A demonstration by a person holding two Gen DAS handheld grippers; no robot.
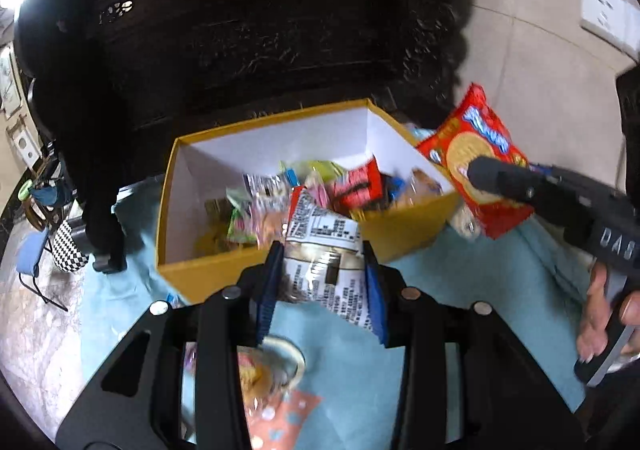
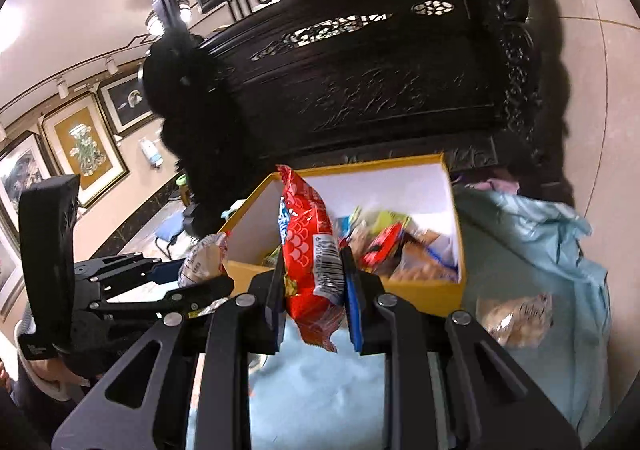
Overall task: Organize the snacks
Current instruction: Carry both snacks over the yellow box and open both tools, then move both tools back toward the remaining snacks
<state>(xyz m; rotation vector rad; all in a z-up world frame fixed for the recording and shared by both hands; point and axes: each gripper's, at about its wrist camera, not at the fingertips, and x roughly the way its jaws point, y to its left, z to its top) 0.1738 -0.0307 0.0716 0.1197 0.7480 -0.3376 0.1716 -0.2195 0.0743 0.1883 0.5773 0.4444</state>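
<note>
- The left claw [image 1: 320, 282] is clenched on a white-and-tan snack packet [image 1: 324, 250] — the packet's long axis runs from the jaws toward 12 o'clock, its far end already over the near rim of the yellow box [image 1: 408, 228].
- The right claw [image 2: 312, 290] grips a red cracker packet [image 2: 308, 246] edge-on, long axis toward 12 o'clock; in the left wrist view it hangs at the box's 3 o'clock, just outside the right wall.
- The box sits on the blue-covered desk [image 1: 460, 282], open and part full of mixed snacks.
- Judged from this, the left claw is nearer a drop — the right must cross toward 9 o'clock to clear the wall.
</note>
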